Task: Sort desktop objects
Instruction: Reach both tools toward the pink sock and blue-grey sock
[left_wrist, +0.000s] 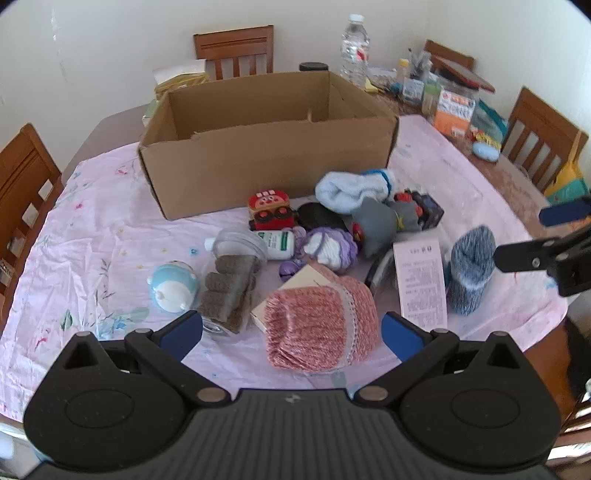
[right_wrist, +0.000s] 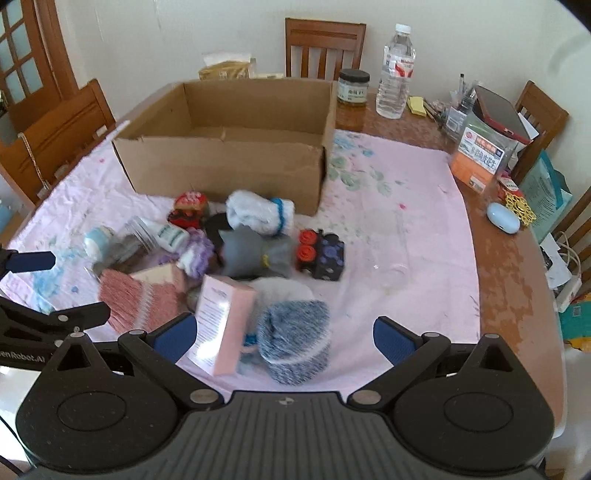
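On the pink cloth lies a heap of small things in front of an open cardboard box (left_wrist: 258, 173) (right_wrist: 221, 170). A pink knitted roll (left_wrist: 321, 325) (right_wrist: 136, 299) lies between the spread fingers of my left gripper (left_wrist: 291, 334), which is open and holds nothing. My right gripper (right_wrist: 284, 338) is open around a blue-grey knitted roll (right_wrist: 295, 339) (left_wrist: 471, 269), with a pink carton (right_wrist: 221, 325) (left_wrist: 421, 284) leaning just left of it. Each gripper shows in the other's view: right gripper (left_wrist: 535, 236), left gripper (right_wrist: 59, 288). A grey plush (right_wrist: 255, 258), a light-blue towel roll (right_wrist: 258, 212) and a clear jar (left_wrist: 232, 280) lie in the heap.
A water bottle (right_wrist: 395, 70) and a dark-lidded jar (right_wrist: 352, 88) stand behind the box. Clutter and an orange packet (right_wrist: 476, 158) crowd the back right. Wooden chairs (right_wrist: 325, 48) ring the table. Bare pink cloth (right_wrist: 406, 229) lies right of the heap.
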